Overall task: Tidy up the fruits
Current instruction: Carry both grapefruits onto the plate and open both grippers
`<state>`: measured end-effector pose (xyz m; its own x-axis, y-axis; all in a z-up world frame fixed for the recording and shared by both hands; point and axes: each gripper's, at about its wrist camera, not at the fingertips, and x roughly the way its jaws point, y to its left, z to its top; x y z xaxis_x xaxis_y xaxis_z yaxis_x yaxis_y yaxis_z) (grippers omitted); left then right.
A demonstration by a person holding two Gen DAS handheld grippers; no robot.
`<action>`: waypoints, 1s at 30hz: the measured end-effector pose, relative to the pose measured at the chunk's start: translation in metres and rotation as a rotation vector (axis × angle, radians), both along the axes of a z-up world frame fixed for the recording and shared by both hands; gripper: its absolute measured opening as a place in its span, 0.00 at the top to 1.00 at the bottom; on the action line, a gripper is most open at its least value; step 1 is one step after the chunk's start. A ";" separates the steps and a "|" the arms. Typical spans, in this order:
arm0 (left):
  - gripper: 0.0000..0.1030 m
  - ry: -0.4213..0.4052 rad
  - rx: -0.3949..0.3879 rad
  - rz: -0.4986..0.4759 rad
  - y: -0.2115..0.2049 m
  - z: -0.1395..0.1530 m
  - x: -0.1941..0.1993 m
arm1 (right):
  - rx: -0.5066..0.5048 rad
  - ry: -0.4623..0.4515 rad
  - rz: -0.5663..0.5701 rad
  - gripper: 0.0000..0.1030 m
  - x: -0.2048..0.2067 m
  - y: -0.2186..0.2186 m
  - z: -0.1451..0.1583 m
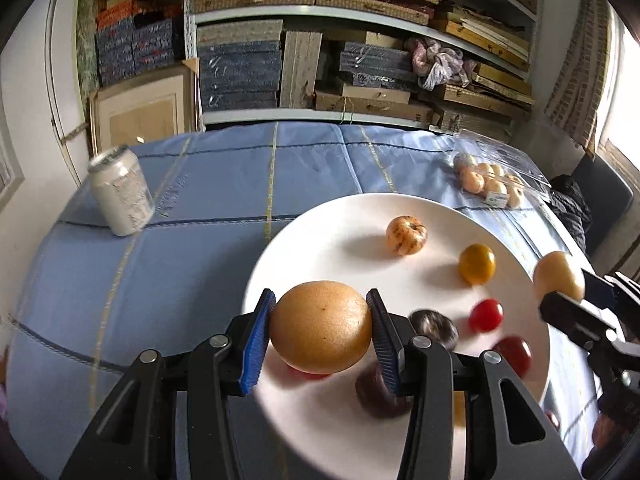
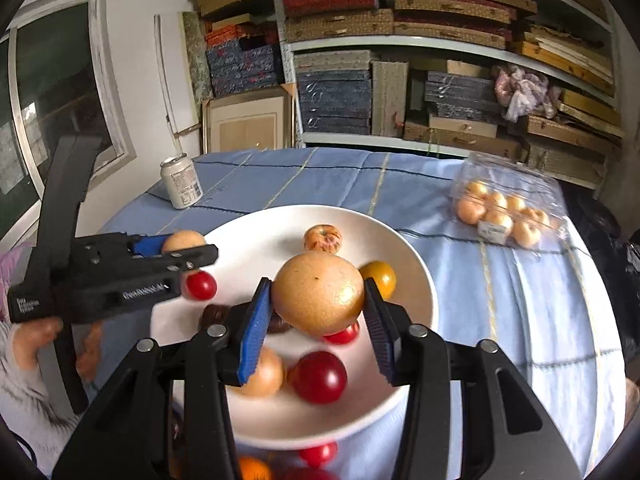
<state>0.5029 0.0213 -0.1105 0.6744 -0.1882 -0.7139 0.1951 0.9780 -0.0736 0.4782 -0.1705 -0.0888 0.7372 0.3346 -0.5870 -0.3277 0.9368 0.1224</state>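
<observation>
A white plate (image 1: 332, 224) (image 2: 256, 240) on the blue cloth holds a small striped apple (image 1: 406, 235) (image 2: 322, 239), a yellow tomato (image 1: 476, 263) (image 2: 380, 277), red tomatoes (image 1: 485, 315) (image 2: 319, 377) and dark fruits (image 1: 434, 326). My left gripper (image 1: 320, 330) is shut on a tan round fruit (image 1: 320, 327) above the plate's left part; it shows in the right wrist view (image 2: 188, 254). My right gripper (image 2: 318, 312) is shut on another tan round fruit (image 2: 319, 293) over the plate's middle; it shows in the left wrist view (image 1: 560, 294).
A white drink can (image 1: 120, 192) (image 2: 182, 181) stands at the table's far left. A clear plastic box of small apples (image 1: 490, 184) (image 2: 504, 212) lies at the far right. Loose tomatoes and an orange (image 2: 252, 469) lie near the table's front edge. Shelves of boxes stand behind.
</observation>
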 end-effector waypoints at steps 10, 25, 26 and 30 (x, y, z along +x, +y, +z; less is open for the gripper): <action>0.53 0.030 0.026 -0.005 -0.007 -0.018 0.023 | -0.081 0.060 0.018 0.53 0.043 0.023 -0.028; 0.43 -0.032 0.036 0.039 0.019 0.024 -0.059 | 0.088 -0.035 -0.053 0.36 -0.051 -0.037 0.022; 0.42 -0.033 0.039 0.043 0.021 0.024 -0.070 | 0.113 -0.039 -0.066 0.35 -0.063 -0.042 0.020; 0.41 -0.029 0.049 0.042 0.027 0.017 -0.121 | 0.184 -0.042 -0.102 0.32 -0.104 -0.062 0.006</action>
<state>0.3823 0.0487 -0.0937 0.7018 -0.1244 -0.7014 0.1551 0.9877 -0.0200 0.3738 -0.2327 -0.0832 0.7954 0.3562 -0.4904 -0.2413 0.9283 0.2829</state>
